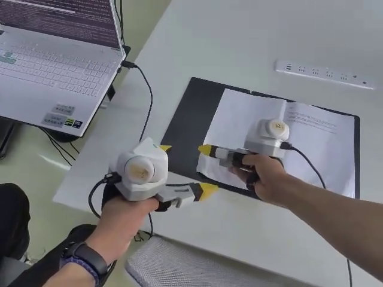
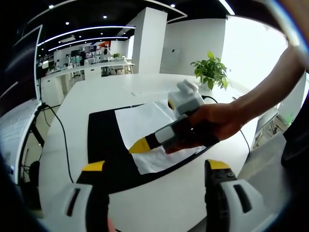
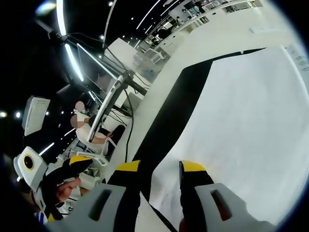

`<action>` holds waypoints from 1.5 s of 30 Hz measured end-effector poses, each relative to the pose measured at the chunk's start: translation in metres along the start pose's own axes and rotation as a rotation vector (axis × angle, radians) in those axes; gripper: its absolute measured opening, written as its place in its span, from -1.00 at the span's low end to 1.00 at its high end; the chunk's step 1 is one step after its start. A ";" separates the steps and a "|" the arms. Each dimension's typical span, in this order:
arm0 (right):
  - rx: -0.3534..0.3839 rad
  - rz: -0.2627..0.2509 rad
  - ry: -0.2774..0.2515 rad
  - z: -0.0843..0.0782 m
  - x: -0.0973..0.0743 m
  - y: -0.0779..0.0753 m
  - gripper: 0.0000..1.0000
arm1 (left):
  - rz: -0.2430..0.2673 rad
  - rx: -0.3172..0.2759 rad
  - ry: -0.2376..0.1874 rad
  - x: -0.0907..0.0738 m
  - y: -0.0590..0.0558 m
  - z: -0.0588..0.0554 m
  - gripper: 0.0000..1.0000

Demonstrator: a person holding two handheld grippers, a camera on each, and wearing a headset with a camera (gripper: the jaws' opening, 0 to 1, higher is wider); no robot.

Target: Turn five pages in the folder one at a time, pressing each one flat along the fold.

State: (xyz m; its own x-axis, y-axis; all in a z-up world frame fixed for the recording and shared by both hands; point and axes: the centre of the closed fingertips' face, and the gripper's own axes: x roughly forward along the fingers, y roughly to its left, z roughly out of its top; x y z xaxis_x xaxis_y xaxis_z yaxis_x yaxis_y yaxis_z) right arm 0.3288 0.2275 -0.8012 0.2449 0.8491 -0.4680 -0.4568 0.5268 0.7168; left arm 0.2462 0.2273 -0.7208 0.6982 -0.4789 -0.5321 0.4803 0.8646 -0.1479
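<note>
White workbench [image 1: 239, 36] carries black folder [image 1: 188, 119], lying open; laptop [image 1: 54, 66] left of it, pwr strip [image 1: 326, 75] beyond it. One white page [image 1: 251, 116] sits left of folder's fold, printed sheet [image 1: 323, 137] right of it. Right gripper [image 1: 206, 149] at that page's outer edge, jaws narrow w/ a gap, edge between them, prob. not pinched. Left gripper [image 1: 187, 169] hovers off folder's near-left corner, jaws wide, empty. Turn count can't be told; looks early, w/ pressing along fold + more turns left.
</note>
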 end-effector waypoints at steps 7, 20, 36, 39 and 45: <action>-0.027 0.027 0.007 -0.002 -0.004 0.009 -0.20 | -0.005 -0.012 0.009 0.004 -0.001 -0.005 0.60; -0.082 0.062 -0.110 0.031 -0.054 0.012 -0.10 | -0.045 0.014 0.018 0.019 -0.003 0.003 0.47; -0.136 -0.022 -0.196 0.041 -0.124 0.004 -0.16 | -0.057 0.055 0.040 0.057 0.010 0.010 0.06; -0.113 -0.041 -0.209 0.037 -0.133 -0.004 -0.17 | -0.074 0.060 0.046 0.069 0.007 0.008 -0.10; -0.075 -0.065 -0.232 0.032 -0.143 -0.015 -0.22 | -0.093 0.056 0.083 0.089 0.004 -0.007 -0.28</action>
State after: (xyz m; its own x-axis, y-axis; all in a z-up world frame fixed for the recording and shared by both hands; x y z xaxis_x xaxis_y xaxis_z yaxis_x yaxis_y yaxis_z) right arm 0.3280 0.0997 -0.7287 0.4613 0.8044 -0.3743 -0.4939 0.5833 0.6448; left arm 0.3062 0.1892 -0.7741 0.6040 -0.5402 -0.5860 0.5713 0.8061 -0.1543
